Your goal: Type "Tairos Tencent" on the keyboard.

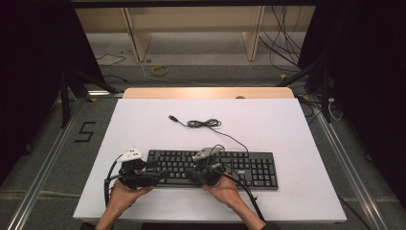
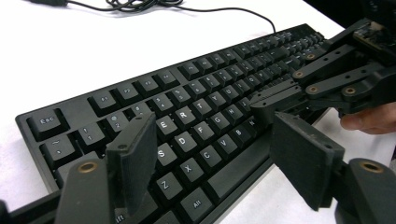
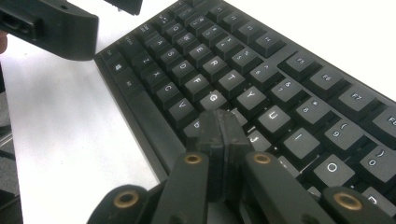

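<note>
High view: two forearms are seen entering from the near table edge, a gripper held in each hand. The left gripper (image 1: 155, 176) is set at the keyboard's (image 1: 249, 167) near left corner; the right gripper (image 1: 191, 173) is placed over the near edge of the key field, left of the middle. The keyboard itself is laid flat on the white table (image 1: 287, 129), close to the near edge, roughly centred.

Left gripper view: the left gripper (image 2: 212, 154) is seen with jaws spread wide, nothing pressed between the pads; the lower-left letter keys and the keyboard (image 2: 140, 93) front edge are framed in the gap. The right gripper (image 2: 261, 109) is seen farther off, tip down on the keys around B and N.

Right gripper view: the right gripper (image 3: 222, 126) is seen fully closed, pads pressed together with nothing between, tip resting at the keys just below G and H.

Farther back, the keyboard cable (image 1: 206, 123) is seen coiled loosely on the table, its plug lying free, unconnected
</note>
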Available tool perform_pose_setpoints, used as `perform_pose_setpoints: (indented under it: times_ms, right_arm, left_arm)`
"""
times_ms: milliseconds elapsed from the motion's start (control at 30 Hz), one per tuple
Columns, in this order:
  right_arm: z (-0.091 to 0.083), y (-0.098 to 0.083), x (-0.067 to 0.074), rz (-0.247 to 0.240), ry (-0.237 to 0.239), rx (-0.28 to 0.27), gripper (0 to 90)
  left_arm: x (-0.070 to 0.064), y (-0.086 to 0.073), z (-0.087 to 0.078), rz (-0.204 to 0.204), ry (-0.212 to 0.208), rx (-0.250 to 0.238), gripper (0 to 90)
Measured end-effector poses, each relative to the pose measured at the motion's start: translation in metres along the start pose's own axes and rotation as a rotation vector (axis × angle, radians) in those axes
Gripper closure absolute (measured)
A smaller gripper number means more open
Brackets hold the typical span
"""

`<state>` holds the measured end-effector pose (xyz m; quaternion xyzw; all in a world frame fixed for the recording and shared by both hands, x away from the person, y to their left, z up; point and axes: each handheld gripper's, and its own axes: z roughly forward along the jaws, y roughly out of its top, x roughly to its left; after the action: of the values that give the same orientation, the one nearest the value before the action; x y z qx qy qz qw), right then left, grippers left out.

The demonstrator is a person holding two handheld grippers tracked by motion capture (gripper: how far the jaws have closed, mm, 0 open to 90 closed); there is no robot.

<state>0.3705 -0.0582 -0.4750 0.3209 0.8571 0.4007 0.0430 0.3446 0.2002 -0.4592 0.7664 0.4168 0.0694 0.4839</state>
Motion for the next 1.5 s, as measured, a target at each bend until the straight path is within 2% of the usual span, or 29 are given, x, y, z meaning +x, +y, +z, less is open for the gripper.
perform_pose_setpoints:
  times_ms: [133, 433, 767, 1067, 1500]
  right_arm:
    - [0.001, -0.001, 0.0, 0.0, 0.002, 0.006, 90.0]
    - [0.004, -0.003, -0.001, 0.0, -0.004, 0.029, 90.0]
    - [0.003, -0.005, -0.001, 0.027, 0.0, 0.012, 90.0]
    - [-0.011, -0.002, -0.005, 0.06, 0.01, -0.062, 80.2]
    - [-0.021, -0.001, -0.007, 0.072, 0.033, -0.089, 61.9]
  left_arm:
    - [-0.002, -0.001, -0.002, 0.013, -0.007, -0.014, 31.3]
    - [-0.004, -0.003, -0.003, 0.012, -0.013, -0.022, 31.5]
    - [-0.003, -0.004, -0.002, 0.011, -0.006, -0.015, 31.9]
    - [-0.003, -0.004, 0.0, 0.016, -0.007, -0.003, 33.6]
    - [-0.002, -0.003, 0.004, 0.011, -0.002, 0.026, 44.1]
